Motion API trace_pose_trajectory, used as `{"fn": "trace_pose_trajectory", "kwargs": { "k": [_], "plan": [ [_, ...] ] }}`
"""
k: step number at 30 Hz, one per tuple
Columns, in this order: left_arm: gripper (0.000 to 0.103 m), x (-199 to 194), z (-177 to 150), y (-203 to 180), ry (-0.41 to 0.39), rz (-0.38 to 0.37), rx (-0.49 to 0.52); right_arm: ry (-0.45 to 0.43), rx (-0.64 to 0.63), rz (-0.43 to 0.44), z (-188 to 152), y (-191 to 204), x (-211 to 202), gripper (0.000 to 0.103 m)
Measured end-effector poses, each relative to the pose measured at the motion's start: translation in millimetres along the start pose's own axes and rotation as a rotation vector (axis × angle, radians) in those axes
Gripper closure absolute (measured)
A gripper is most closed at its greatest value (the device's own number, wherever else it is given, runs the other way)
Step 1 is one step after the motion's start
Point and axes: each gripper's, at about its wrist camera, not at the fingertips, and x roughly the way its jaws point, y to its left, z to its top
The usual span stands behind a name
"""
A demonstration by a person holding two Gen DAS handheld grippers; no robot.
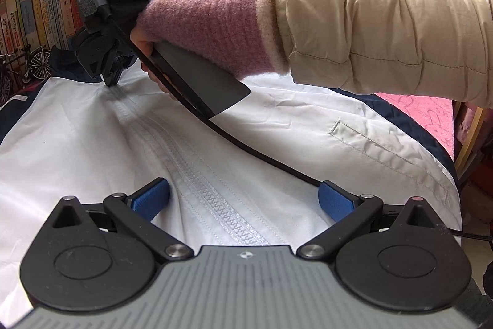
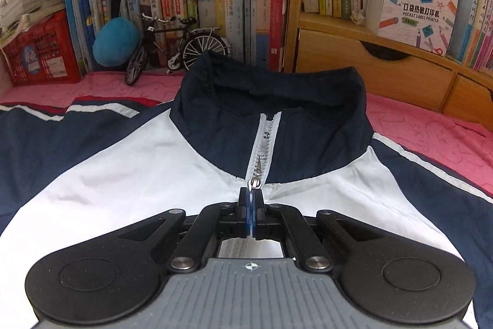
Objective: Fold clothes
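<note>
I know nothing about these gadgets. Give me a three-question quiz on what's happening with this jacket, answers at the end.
1. True or false: the left tool is shut on the jacket.
2. What is the right tool pinching? A) the collar B) the zip pull C) a pocket
3. Fill in: the jacket lies on a ____ cover.

Key
1. False: its blue pads stand wide apart on either side of the closed zip.
2. B: its pads are pressed together at the zip pull, just below the navy collar.
3. Pink: the cover shows around the jacket.
</note>
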Motion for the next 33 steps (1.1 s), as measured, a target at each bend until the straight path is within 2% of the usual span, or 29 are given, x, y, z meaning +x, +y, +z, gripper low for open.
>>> {"fn": "trace_pose_trajectory", "kwargs": {
  "k": [9,14,20,26,28,31,33],
  "plan": [
    [0.0,3.2,-1.9,-5.5,0.008,0.021,0.017,-0.064,-0.035,-0.042,-1.5,4.6,7.9,0.101],
    [0.0,4.6,-2.2,-8.2,0.009,0.025,0.019,-0.097,-0.052,-0.091,11.9,9.4,27.4,0.1],
    [0.0,5.9,-2.1,-10.8,0.009,0.027,0.021,-0.12,-0.056,-0.078,16.1,3.9,34.9,0.101],
    [0.0,6.1,-2.6,-10.6,0.008,0.025,0.014,-0.134,-0.029,-0.105,39.2,3.5,56.9,0.101],
    [0.0,5.7,-2.9,-10.5,0.006,0.023,0.013,-0.131,-0.025,-0.094,41.2,1.6,56.1,0.098],
    [0.0,5.6,-3.6,-10.3,0.004,0.018,0.01,-0.169,0.024,-0.027,37.3,-11.6,38.3,0.091],
    [0.0,4.3,-4.4,-9.4,0.004,0.017,0.01,-0.194,0.042,0.01,33.4,-21.0,20.1,0.072]
  ]
}}
